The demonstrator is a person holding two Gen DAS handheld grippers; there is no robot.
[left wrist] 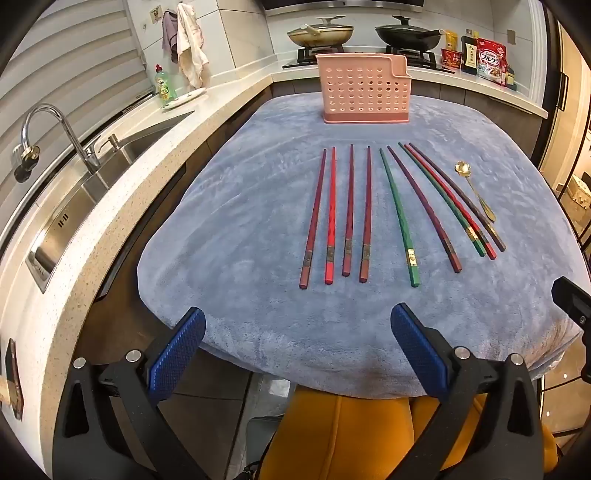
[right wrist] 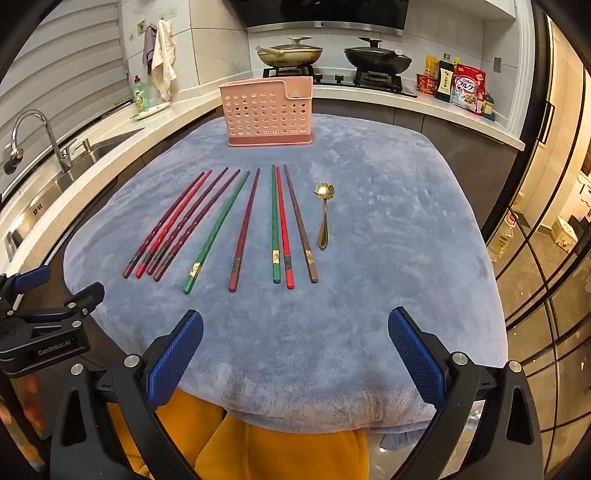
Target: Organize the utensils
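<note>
Several chopsticks lie side by side on a blue fleece cloth (left wrist: 258, 206): dark red and red ones (left wrist: 330, 218) at left, a green one (left wrist: 399, 218), and more maroon, green and red ones (left wrist: 443, 195) at right. A gold spoon (left wrist: 476, 192) lies furthest right. A pink perforated utensil holder (left wrist: 365, 88) stands upright at the cloth's far end. My left gripper (left wrist: 299, 332) is open and empty above the near edge. In the right wrist view, my right gripper (right wrist: 295, 336) is open and empty there too, with the chopsticks (right wrist: 240, 229), spoon (right wrist: 324, 218) and holder (right wrist: 267, 110) ahead.
A steel sink (left wrist: 92, 192) with a tap (left wrist: 55, 129) runs along the left counter. Two pans (left wrist: 319, 33) sit on the stove behind the holder. Food packets (left wrist: 487, 61) stand at the back right. A glass partition (right wrist: 546, 258) is to the right. Yellow fabric (right wrist: 258, 450) lies below the table edge.
</note>
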